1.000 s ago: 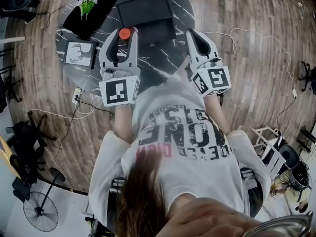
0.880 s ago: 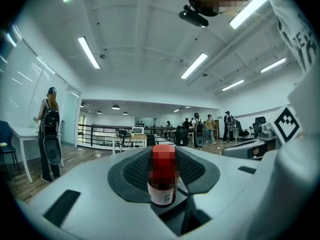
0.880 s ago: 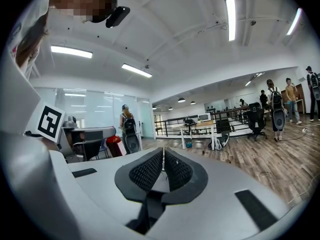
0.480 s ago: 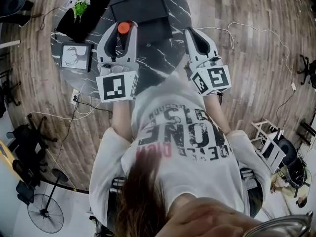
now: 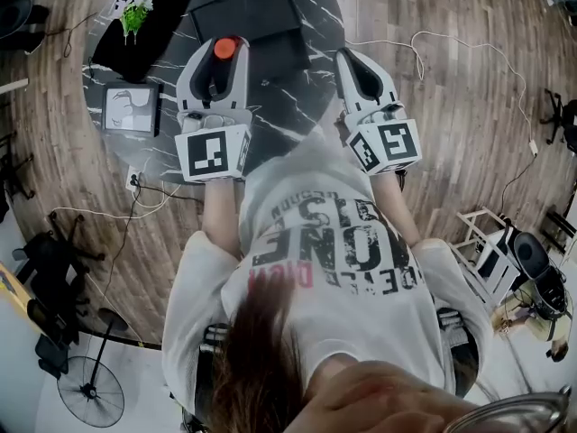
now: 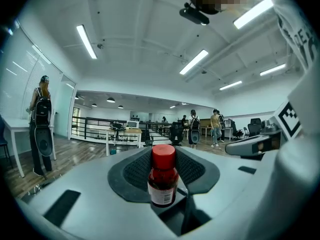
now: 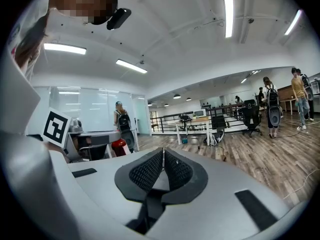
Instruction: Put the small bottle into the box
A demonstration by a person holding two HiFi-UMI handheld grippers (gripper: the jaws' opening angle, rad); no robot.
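In the head view my left gripper (image 5: 225,54) is shut on a small dark bottle with a red cap (image 5: 225,48), held over the dark marble table (image 5: 302,106). The black box (image 5: 248,12) lies on the table just beyond the bottle. In the left gripper view the bottle (image 6: 162,184) stands upright between the black pads (image 6: 135,171). My right gripper (image 5: 350,59) hovers beside it at the table's right, shut with nothing in it. In the right gripper view its gripper (image 7: 163,156) has its pads pressed together, and the red bottle (image 7: 119,146) shows at the left.
A black tray with a green plant (image 5: 135,12) sits at the table's far left. A framed picture (image 5: 129,109) lies at its left edge. Cables (image 5: 451,57) trail over the wooden floor. A fan (image 5: 90,391) stands at the lower left. Several people stand far off in the room.
My left gripper has moved a little forward over the table toward the black box, still holding the bottle. The right gripper has stayed where it was.
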